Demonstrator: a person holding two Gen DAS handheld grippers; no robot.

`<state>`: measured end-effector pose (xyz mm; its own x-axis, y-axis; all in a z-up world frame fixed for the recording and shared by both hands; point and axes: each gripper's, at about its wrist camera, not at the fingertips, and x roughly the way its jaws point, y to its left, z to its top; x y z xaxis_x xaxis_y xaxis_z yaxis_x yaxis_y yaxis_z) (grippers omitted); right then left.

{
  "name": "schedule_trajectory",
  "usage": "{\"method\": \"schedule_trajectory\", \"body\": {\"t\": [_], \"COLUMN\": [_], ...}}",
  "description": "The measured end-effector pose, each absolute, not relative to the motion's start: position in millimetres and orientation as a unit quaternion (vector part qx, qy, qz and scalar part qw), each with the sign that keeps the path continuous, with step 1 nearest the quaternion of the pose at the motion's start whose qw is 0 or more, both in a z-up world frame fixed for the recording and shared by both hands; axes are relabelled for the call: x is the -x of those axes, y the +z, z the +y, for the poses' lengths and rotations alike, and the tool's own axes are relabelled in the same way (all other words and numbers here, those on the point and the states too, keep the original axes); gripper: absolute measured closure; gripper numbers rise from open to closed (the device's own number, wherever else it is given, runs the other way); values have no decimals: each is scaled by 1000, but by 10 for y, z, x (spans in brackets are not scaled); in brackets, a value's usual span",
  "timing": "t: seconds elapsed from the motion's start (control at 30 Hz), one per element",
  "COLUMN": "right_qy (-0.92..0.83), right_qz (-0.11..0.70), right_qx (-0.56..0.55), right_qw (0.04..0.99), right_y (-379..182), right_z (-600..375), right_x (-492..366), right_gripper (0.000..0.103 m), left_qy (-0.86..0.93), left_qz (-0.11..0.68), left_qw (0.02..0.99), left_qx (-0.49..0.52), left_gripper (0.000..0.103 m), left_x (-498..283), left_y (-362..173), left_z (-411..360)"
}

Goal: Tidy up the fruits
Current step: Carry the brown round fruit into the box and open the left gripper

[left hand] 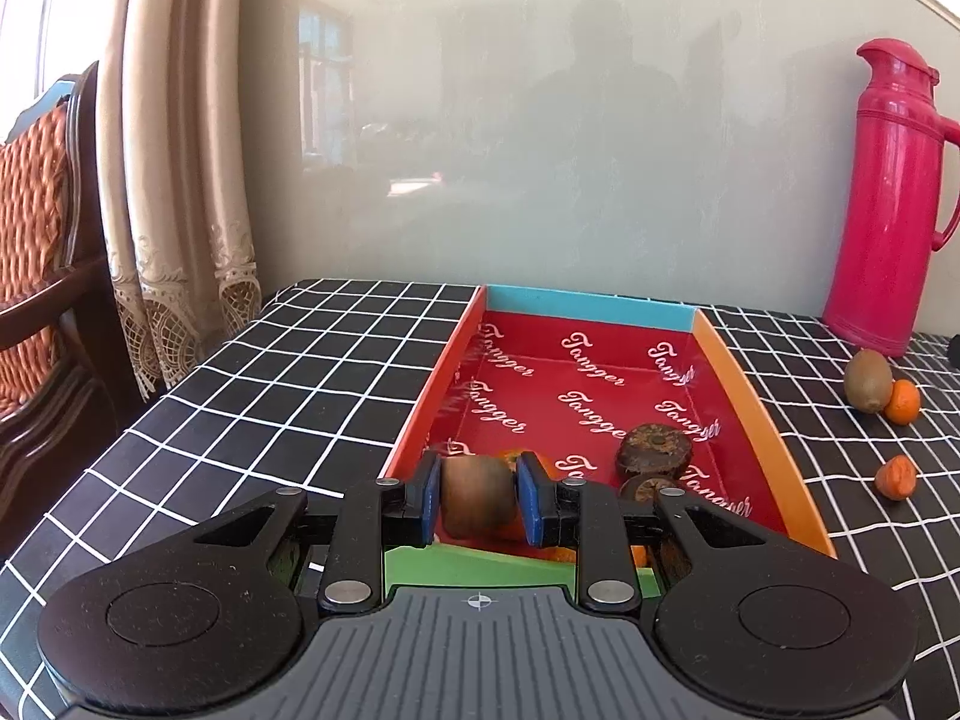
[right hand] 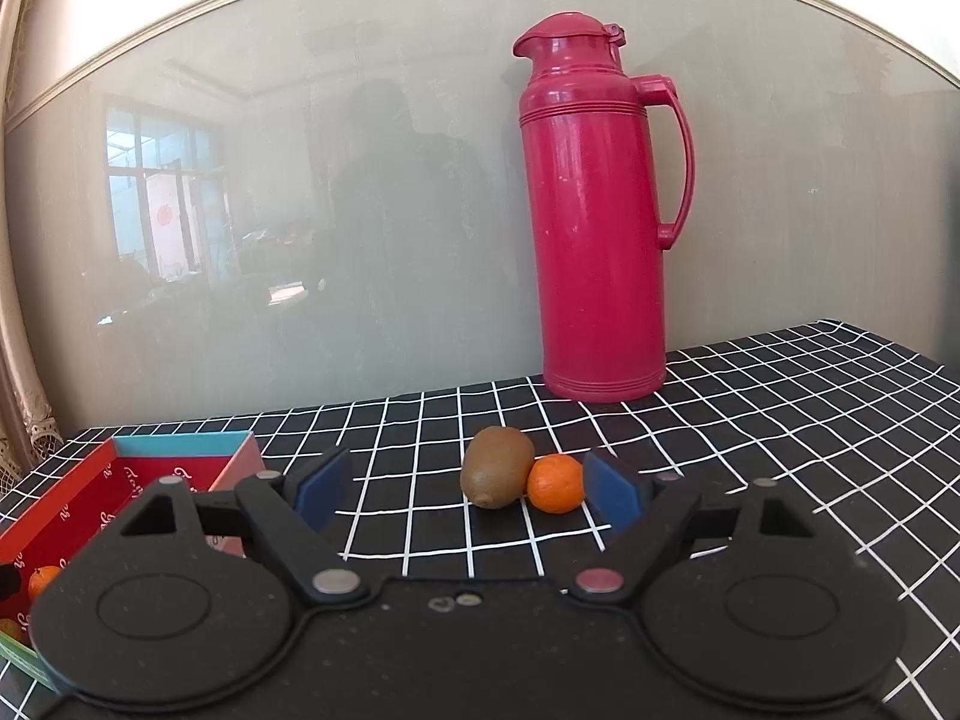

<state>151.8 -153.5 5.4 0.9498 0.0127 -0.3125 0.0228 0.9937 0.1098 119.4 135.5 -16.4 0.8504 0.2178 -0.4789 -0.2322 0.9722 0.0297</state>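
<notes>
My left gripper is shut on a brown kiwi, held over the near end of a red printed box. Inside the box lie two dark round fruits and some orange fruit partly hidden behind the fingers. In the right wrist view my right gripper stands open, with a second kiwi and a small orange on the tablecloth just beyond its blue pads, touching each other. The same pair shows to the right of the box as kiwi and orange.
A tall pink thermos jug stands at the back against the glossy wall. A small reddish fruit lies on the black checked tablecloth right of the box. A chair and a curtain stand off the table's left edge.
</notes>
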Motion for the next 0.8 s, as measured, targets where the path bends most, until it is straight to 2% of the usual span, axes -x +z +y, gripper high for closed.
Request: {"method": "schedule_trajectory", "body": {"t": [0.27, 0.33, 0.37, 0.4, 0.47, 0.53, 0.8], "right_qy": [-20, -25, -28, -30, -35, -40, -46], "right_qz": [153, 151, 150, 149, 146, 146, 146], "right_qx": [-67, -66, -66, -66, -66, -64, -51], "right_qw": [986, 986, 986, 986, 986, 986, 987], "right_y": [90, 91, 95, 99, 105, 108, 101], "right_z": [-1706, -1749, -1776, -1800, -1853, -1906, -2024], "right_x": [-1495, -1481, -1473, -1468, -1454, -1449, -1426], "right_gripper": [18, 18, 17, 17, 17, 16, 16], "left_qy": [120, 116, 113, 111, 116, 113, 104], "left_qz": [235, 232, 228, 219, 190, 169, 176], "left_qw": [965, 966, 967, 969, 975, 979, 979], "left_qx": [13, 11, 14, 15, 9, 1, 1], "left_gripper": [75, 73, 59, 35, 9, 8, 8], "left_x": [-1166, -1168, -1162, -1149, -1098, -1064, -1113], "left_y": [-146, -141, -133, -121, -76, -37, -41], "left_z": [1301, 1275, 1262, 1244, 1182, 1122, 1024]}}
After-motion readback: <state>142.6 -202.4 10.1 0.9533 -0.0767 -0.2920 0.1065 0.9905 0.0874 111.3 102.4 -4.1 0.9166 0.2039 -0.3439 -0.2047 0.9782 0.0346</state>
